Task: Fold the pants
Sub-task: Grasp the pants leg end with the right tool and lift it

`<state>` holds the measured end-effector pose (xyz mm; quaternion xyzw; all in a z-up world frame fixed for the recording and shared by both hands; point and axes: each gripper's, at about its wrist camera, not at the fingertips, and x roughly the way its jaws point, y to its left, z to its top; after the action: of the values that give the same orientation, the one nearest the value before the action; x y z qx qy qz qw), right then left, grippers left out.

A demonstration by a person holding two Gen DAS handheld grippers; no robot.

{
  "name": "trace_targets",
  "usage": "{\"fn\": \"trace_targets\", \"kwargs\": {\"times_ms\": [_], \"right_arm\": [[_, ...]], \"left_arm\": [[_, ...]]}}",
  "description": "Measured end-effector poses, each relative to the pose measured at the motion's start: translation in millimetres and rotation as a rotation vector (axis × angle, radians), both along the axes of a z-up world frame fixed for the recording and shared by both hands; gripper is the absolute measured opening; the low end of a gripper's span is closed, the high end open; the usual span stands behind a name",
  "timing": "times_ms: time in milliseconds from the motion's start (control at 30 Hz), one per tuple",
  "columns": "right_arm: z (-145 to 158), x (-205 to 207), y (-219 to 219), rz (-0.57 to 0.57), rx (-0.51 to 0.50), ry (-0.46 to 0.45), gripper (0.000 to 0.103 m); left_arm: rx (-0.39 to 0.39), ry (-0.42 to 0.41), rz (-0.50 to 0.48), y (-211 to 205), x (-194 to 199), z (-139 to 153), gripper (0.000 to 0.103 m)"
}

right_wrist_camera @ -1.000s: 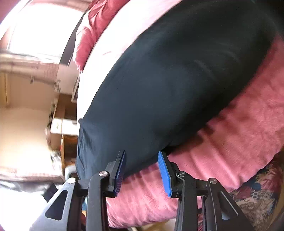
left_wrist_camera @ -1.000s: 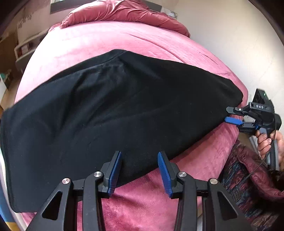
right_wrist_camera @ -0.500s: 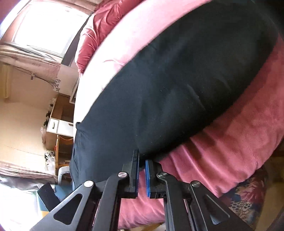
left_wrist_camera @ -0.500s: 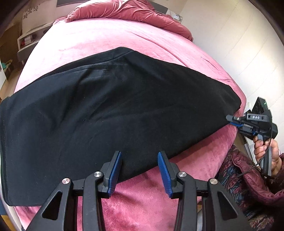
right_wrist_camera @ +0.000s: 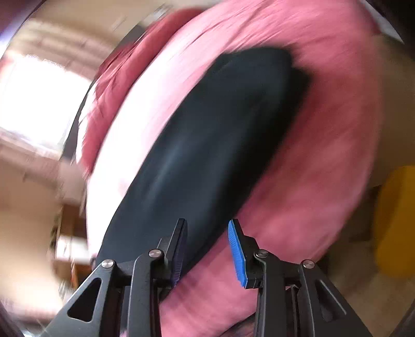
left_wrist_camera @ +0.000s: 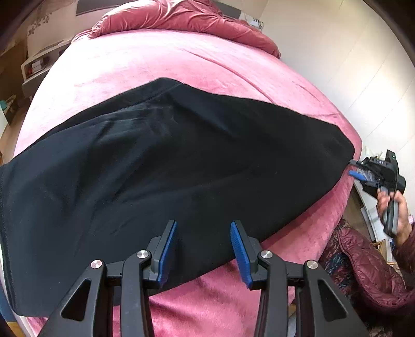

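Note:
Black pants point(left_wrist_camera: 181, 166) lie spread across a pink bed point(left_wrist_camera: 160, 59), one end at the bed's right edge. My left gripper point(left_wrist_camera: 203, 224) hovers open over the pants' near edge, with cloth below the pads but not pinched. In the left wrist view my right gripper point(left_wrist_camera: 352, 168), held by a hand point(left_wrist_camera: 394, 207), sits just off the pants' right tip. Its jaws are opening. The right wrist view is blurred by motion: the right gripper point(right_wrist_camera: 207, 221) has its pads apart, with the pants point(right_wrist_camera: 212, 145) and bedspread beyond them and nothing pressed between them.
A crumpled dark pink quilt point(left_wrist_camera: 186, 18) lies at the head of the bed. A white wall point(left_wrist_camera: 350, 64) runs along the bed's right side. A patterned maroon jacket sleeve point(left_wrist_camera: 363, 261) is at the lower right. A yellow object point(right_wrist_camera: 396, 220) stands on the floor beside the bed.
The right gripper's jaws closed at the pants' end half a second ago and now stand apart. It has drawn back and swung, blurring its view. The left gripper stays put.

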<state>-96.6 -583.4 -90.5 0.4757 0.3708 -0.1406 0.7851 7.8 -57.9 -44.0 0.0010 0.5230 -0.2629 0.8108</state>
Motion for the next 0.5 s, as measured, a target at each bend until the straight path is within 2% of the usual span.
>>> {"fn": "trace_targets", "kwargs": {"times_ms": [100,267,333,400,500], "right_arm": [[-3,-10,-43,-0.136,0.006,-0.007,0.034],[0,-8,-84,-0.237,-0.02,-0.019,0.031],[-3,-5,-101,-0.257,-0.027,-0.01,0.031],[-6,-2,-113,-0.253,-0.031,0.001,0.02],[0,0,-119,-0.235,-0.051,0.002,0.014]], "left_arm": [[0.01,0.014,0.0,-8,3,-3,0.043],[0.017,0.038,0.013,-15,8,-6,0.043],[0.027,0.04,0.012,-19,9,-7,0.043],[0.036,0.044,0.007,-23,10,-8,0.043],[0.046,0.049,0.008,-26,11,-9,0.043]]}}
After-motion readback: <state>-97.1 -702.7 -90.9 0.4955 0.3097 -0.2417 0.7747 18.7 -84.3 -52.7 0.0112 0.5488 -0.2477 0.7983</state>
